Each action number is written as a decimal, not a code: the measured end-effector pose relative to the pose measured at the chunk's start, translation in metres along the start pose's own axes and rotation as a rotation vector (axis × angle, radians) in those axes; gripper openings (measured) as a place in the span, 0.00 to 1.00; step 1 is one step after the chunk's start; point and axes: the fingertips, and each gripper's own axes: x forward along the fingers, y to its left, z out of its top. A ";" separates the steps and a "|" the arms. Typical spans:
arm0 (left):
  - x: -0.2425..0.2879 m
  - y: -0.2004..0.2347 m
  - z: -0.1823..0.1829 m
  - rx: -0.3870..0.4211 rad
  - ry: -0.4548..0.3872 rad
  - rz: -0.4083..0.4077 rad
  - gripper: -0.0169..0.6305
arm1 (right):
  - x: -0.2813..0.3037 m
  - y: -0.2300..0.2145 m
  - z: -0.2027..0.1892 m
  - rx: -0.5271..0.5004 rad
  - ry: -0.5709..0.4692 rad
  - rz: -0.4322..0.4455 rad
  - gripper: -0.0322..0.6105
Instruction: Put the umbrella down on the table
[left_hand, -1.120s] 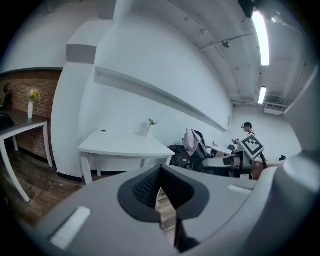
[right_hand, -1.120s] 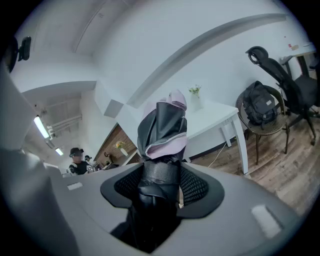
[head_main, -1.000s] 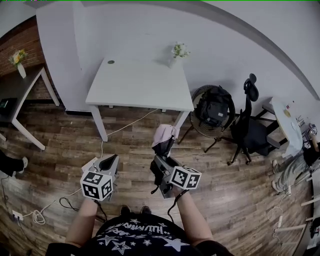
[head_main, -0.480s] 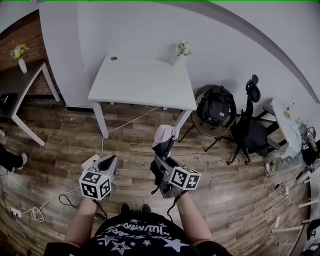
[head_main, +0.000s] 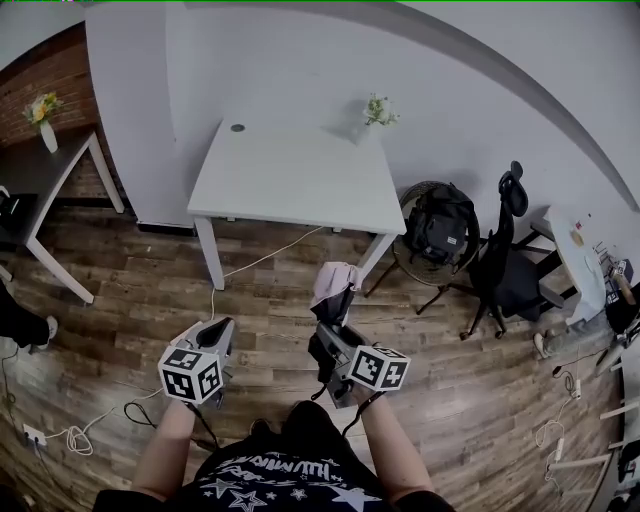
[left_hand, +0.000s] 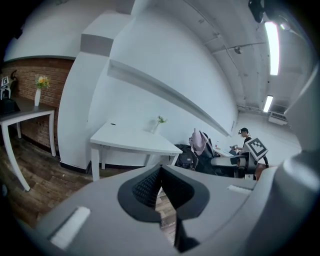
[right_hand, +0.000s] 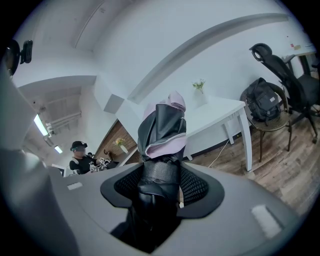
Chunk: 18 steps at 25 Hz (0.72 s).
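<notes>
Fabric, folded and bunched in pink and dark panels, makes up most of the umbrella (head_main: 335, 284). It is a collapsed compact one, standing tilted up and forward out of the right gripper (head_main: 324, 336). It hangs in the air over the wood floor (head_main: 260, 300), well short of the table (head_main: 300, 175).

In the right gripper view the umbrella (right_hand: 162, 127) fills the centre. The right gripper (right_hand: 161, 184) is clamped on its dark lower part, just under the loose canopy, with both ribbed pads (right_hand: 196, 186) pressing its sides.

It looks light, and one gripper seems enough to carry it. The canopy is probably soft, slack and a little slippery, so a grip on the cloth alone could slide or only pinch folds. The firm place is likely the one now held, where a stiff core sits under the wrap. Nothing about it looks fragile, though the floppy top may sag or roll once laid flat.

The left gripper (head_main: 214, 331) is beside the right one, apart from the umbrella. In its own view the left gripper (left_hand: 160, 181) has its pads closed together on nothing.

The table top (right_hand: 215, 111) is bare but for a small vase (head_main: 377, 112) at its far edge. A backpack (head_main: 440, 225) rests on a chair (head_main: 505, 265) to the table's right.
</notes>
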 end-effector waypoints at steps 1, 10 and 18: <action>0.001 0.003 -0.001 -0.006 0.003 0.000 0.03 | 0.002 -0.001 -0.001 0.001 0.004 -0.001 0.42; 0.052 0.033 0.015 -0.043 0.023 0.028 0.03 | 0.056 -0.027 0.025 0.031 0.024 0.046 0.42; 0.134 0.054 0.047 -0.036 0.050 0.058 0.03 | 0.136 -0.074 0.081 0.065 0.064 0.086 0.42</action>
